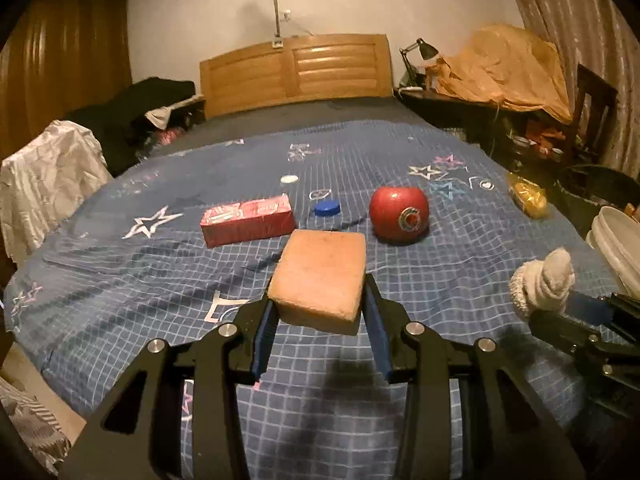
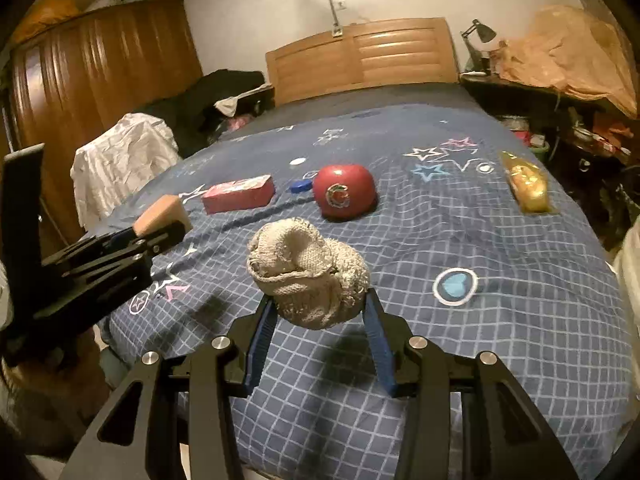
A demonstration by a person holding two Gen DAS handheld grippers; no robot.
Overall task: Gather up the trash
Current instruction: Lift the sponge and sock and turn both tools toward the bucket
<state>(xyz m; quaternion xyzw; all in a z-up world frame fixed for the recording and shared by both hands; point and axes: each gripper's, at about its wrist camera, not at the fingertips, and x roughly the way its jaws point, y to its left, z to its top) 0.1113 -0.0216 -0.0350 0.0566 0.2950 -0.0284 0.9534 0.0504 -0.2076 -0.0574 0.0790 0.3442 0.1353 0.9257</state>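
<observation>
My left gripper (image 1: 320, 304) is shut on an orange sponge block (image 1: 320, 276) and holds it above the blue bedspread (image 1: 120, 280). My right gripper (image 2: 320, 304) is shut on a balled-up beige knitted sock (image 2: 308, 272), also held above the bed. The sock and right gripper show at the right edge of the left wrist view (image 1: 540, 284); the sponge and left gripper show at the left of the right wrist view (image 2: 160, 212). On the bed lie a red packet (image 1: 248, 220), a blue bottle cap (image 1: 327, 208), a white cap (image 1: 289, 179), a red apple (image 1: 400, 214) and a yellow wrapped snack (image 1: 526, 194).
A white container (image 1: 616, 240) stands off the bed's right edge. A white-draped chair (image 1: 44, 176) and dark clothes (image 1: 140, 108) stand left of the bed. A wooden headboard (image 1: 296, 68) is at the back, a cluttered desk with lamp (image 1: 420, 52) at right.
</observation>
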